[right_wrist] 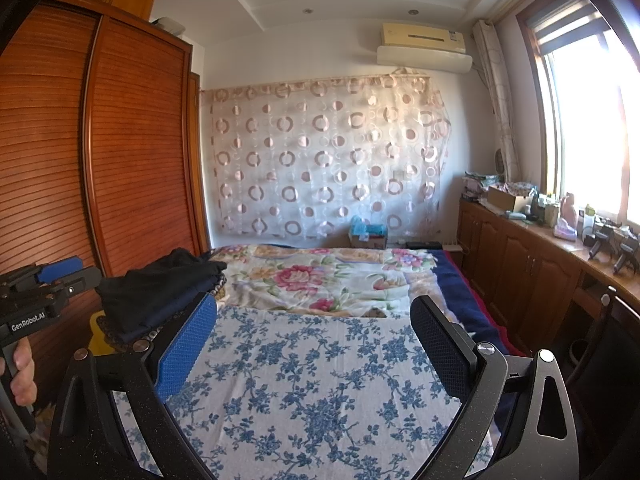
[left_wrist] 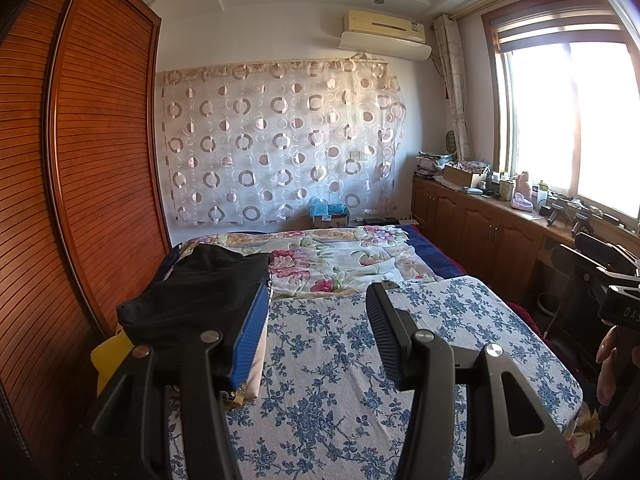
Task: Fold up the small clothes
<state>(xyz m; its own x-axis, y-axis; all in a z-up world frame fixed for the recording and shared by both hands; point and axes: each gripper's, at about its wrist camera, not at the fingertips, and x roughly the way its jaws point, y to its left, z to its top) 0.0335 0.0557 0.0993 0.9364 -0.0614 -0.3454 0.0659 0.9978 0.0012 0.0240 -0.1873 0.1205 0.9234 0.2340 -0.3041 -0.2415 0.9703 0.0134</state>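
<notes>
At lower left, the left gripper hides the near end of the folded clothes pile; windowsill clutter is too small to identify.

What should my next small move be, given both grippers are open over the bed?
Probably swing the left gripper left to the pile of dark clothes and take the top piece. Both grippers hold nothing, the right gripper included, and the blue-flowered sheet ahead has no garment laid out to fold.
</notes>
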